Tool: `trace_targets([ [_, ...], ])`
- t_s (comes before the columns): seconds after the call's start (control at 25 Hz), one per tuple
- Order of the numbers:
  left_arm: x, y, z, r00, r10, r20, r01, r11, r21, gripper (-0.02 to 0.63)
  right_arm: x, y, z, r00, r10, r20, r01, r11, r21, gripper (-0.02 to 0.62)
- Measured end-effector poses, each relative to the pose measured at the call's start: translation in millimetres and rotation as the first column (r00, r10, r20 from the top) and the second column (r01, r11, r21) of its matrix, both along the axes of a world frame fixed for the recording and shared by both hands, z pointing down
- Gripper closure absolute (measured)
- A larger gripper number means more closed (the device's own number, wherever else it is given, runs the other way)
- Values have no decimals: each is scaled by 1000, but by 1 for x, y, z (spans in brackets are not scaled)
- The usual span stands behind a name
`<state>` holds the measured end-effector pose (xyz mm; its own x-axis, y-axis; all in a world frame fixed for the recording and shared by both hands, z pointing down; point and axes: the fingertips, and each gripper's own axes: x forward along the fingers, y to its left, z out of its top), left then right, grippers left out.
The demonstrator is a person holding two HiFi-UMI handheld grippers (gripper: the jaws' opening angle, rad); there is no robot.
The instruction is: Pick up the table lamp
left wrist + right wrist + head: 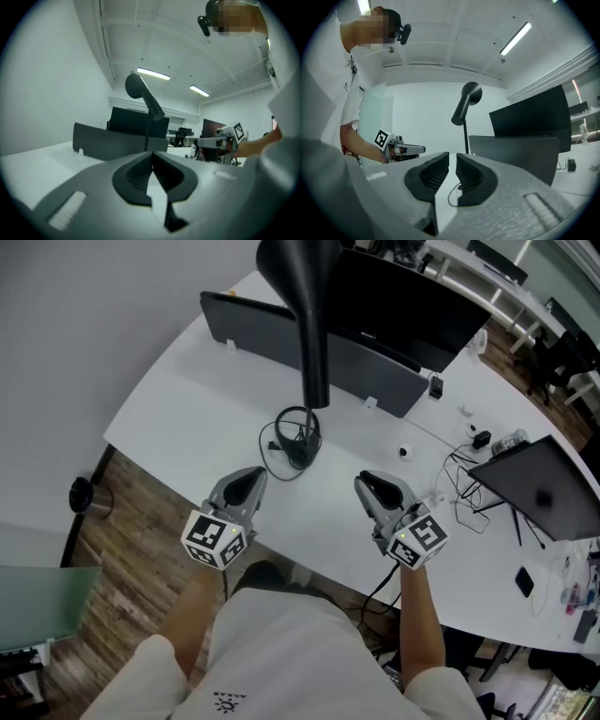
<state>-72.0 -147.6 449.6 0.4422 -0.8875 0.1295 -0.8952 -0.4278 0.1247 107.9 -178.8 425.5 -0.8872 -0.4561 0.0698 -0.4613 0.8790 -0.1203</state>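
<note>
Over the near edge of the white tabletop (187, 399), the left tool (255, 474) has its jaws closed on nothing. Level with it, the right tool (364, 481) shows only a thin, empty slit between its jaws. Just beyond and between the two tool tips, the black table lamp (314, 362) stands upright on its ring base (264, 451), nearer the left tool. Behind the lamp stand a low dark panel (253, 329) and a black monitor (403, 306).

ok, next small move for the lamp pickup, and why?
Probably open the right claw before reaching in: it and the left claw are both shut and empty, short of the lamp, which stands ahead between them.
</note>
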Motion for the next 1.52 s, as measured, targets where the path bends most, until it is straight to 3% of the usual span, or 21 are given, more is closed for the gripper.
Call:
trace_targets([
  [0.24,6,-38,21,1000,10,-8,-10,999,-38,614,-16,-40,0,998,-67,2,67,998,-7,548],
  [0.64,24,-96,84,996,80,45,-74,989,-128,500,-52,-99,37,990,-126,-68,125,992,-15,540],
  [0.72,29,-103,99,993,99,57,-89,984,-152,477,-57,-102,43,988,-139,-74,138,990,-24,452],
  [0.88,39,-118,121,990,125,59,-112,976,-186,439,-72,-105,49,980,-186,-75,184,983,-29,449],
  [1.12,50,-133,124,992,108,67,-96,984,-150,360,-83,-110,44,971,-237,-35,236,971,-25,449],
  [1.52,62,-154,125,994,98,52,-93,991,-92,397,-98,-119,46,959,-282,-29,283,959,18,448],
])
